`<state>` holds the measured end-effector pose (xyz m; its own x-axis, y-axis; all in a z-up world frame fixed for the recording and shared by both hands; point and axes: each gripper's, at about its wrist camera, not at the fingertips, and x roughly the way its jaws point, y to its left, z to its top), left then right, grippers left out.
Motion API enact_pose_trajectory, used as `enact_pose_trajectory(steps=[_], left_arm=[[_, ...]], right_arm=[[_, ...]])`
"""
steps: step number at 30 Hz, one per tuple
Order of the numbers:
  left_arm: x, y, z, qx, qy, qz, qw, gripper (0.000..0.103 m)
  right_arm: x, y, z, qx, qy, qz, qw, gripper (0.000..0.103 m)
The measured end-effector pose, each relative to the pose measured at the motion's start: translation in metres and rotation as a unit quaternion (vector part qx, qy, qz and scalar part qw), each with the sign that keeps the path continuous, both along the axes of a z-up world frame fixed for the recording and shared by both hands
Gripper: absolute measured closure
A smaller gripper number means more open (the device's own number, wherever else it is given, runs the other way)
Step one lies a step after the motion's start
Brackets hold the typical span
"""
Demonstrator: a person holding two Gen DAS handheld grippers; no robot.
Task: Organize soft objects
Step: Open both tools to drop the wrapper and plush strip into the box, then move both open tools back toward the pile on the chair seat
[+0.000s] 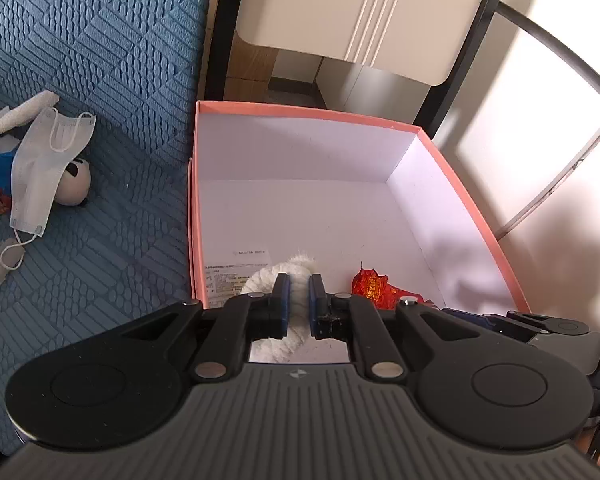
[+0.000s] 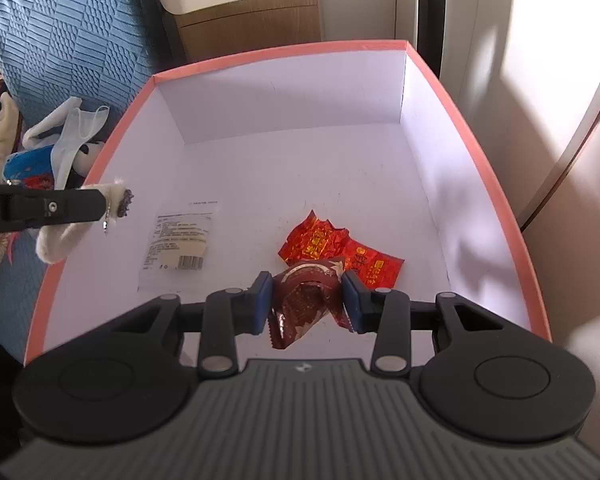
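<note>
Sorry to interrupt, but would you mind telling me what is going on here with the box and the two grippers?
A person is sorting soft items from a blue sofa into a pink-rimmed box. The left gripper is shut on a white plush toy over the box's near edge. The right gripper holds a dark red wrapper above the box floor, where red packets already lie. A face mask and a panda toy wait on the sofa.
</note>
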<state>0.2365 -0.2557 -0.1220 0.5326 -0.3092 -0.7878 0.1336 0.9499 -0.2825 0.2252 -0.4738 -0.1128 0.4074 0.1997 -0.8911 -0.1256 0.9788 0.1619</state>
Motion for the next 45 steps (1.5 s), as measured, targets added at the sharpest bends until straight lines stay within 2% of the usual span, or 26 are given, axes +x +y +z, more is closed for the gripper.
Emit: enact_pose_trajectory(steps=[5,7,8,17,35,40,45], left_arm=[[0.003,-0.007,-0.002,0.010,0.011,-0.004,0.9999,0.088],[0.002,-0.008,-0.001,0.006,0.011,-0.007,0.9999,0.067],[0.002,-0.008,0.000,0.003,0.009,-0.009,0.9999,0.065],[-0.010,0.009,0.029,-0.001,-0.024,-0.003,0.9997,0.064],[-0.059,0.069,0.112,-0.012,-0.123,0.022,0.9921,0.064],[-0.071,0.088,0.119,-0.024,-0.136,0.035,0.9898,0.064],[-0.086,0.106,0.122,-0.014,-0.153,0.040,0.9873,0.064]], right_arm=[[0.002,-0.007,-0.007,0.017,0.013,-0.012,1.000,0.056],[0.003,-0.008,-0.007,0.022,0.019,-0.016,0.999,0.054],[0.003,-0.007,-0.006,0.022,0.019,-0.016,0.999,0.053],[0.000,0.001,0.022,0.025,-0.008,-0.023,0.999,0.053],[-0.023,0.034,0.114,0.012,-0.106,-0.013,0.994,0.053],[-0.034,0.047,0.132,0.012,-0.121,-0.002,0.993,0.053],[-0.046,0.067,0.140,0.012,-0.134,0.008,0.991,0.053]])
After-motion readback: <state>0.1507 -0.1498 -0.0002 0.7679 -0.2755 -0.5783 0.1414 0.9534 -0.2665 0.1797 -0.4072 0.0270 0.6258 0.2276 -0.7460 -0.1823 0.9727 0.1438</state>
